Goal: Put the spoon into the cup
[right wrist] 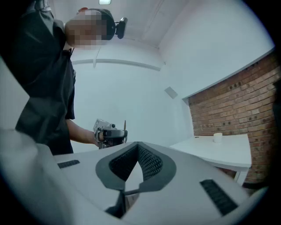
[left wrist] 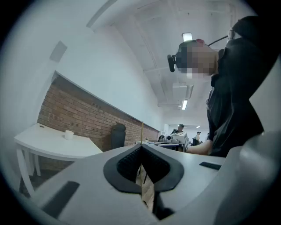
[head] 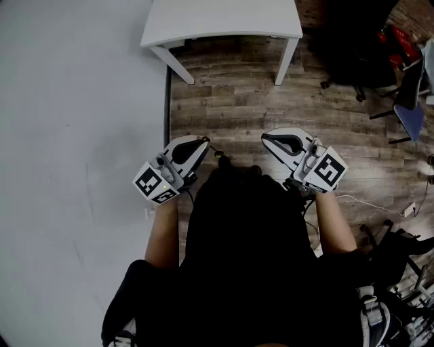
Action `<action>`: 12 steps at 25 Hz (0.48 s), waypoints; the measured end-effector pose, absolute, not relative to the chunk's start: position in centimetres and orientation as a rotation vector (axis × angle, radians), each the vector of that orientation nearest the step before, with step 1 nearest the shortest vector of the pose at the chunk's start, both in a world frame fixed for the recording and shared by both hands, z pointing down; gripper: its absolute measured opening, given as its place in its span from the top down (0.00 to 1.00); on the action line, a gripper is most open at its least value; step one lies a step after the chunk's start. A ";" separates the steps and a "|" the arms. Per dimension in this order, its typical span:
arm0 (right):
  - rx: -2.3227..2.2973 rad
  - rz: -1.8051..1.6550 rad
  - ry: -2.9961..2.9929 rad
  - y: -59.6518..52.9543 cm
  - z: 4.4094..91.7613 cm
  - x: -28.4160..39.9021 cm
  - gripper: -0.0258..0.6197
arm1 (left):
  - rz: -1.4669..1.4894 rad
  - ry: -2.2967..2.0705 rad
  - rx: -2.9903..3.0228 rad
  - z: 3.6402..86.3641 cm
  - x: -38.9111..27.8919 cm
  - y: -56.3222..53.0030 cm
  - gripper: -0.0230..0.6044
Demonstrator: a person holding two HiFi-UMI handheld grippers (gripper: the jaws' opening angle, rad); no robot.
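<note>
One thin tan wooden spoon [left wrist: 142,130] pinched in left gripper [head: 205,141] fingers; right gripper [head: 266,138] fingers closed, empty; small white cup [left wrist: 68,135] on white table [left wrist: 48,147].

Smooth matt table [head: 224,20], grained wood floor [head: 230,101], rough brick wall [left wrist: 88,118]; the thin spoon [left wrist: 142,132] looks wooden.

We wear a black short-sleeved top [head: 237,244], and a black camera [right wrist: 119,25] sits strapped at the side of our head. Our left gripper [head: 205,140] and right gripper [head: 266,137] look alike. Each is a smooth white shell, rounded at the nose, with a black panel along its top and a grey lever behind. Each carries a white cube printed with bold black square markers, the left cube [head: 154,183] and the right cube [head: 330,169]. Ribbed black pads [left wrist: 127,163] line the jaws, and narrow dark slots [right wrist: 217,195] are cut into the shells.
</note>
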State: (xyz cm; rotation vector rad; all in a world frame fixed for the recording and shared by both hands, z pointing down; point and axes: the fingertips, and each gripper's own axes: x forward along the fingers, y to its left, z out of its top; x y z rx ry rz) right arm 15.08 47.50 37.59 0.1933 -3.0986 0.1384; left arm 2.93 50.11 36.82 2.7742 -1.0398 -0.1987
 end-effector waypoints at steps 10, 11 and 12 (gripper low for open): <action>0.243 0.112 -3.113 46.8 37.3 17.6 0.95 | -0.145 -1.026 2.777 37.4 5.1 49.6 0.94; 0.253 0.113 -3.116 46.7 37.4 17.8 0.95 | -0.132 -1.028 2.776 37.6 5.2 49.4 0.94; 0.266 0.113 -3.116 46.6 37.6 18.0 0.95 | -0.122 -1.032 2.773 37.8 5.2 49.3 0.94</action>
